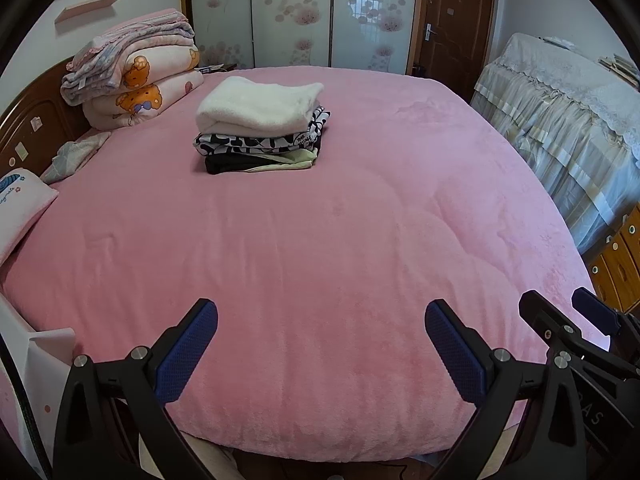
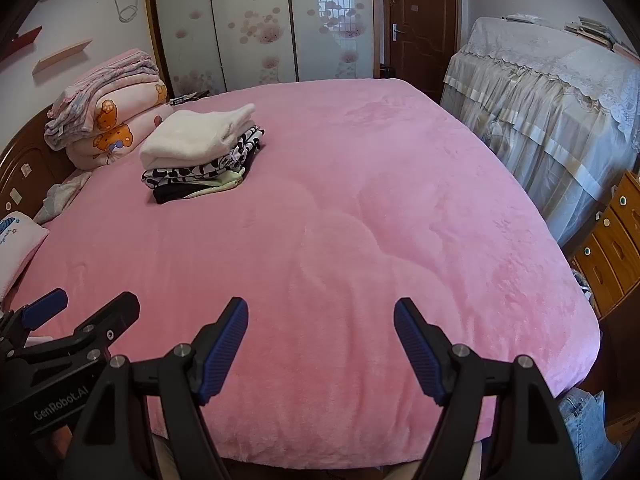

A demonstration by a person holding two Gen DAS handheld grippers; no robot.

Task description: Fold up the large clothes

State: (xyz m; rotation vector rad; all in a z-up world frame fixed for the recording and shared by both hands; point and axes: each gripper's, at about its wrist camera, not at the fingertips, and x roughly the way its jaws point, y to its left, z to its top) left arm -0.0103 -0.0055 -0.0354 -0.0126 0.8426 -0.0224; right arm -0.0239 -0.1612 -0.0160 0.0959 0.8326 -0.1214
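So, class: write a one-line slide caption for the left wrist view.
Open left gripper hangs over a pink bed, a stack of folded clothes beyond it.

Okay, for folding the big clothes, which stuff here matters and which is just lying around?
Job:
- stack of folded clothes
- pink bedspread
- left gripper, open
- right gripper, open

Lying about:
- folded quilts
- pillow
- denim

Pink bedspread (image 1: 320, 240), white top garment (image 1: 256, 106), black-and-white beneath.
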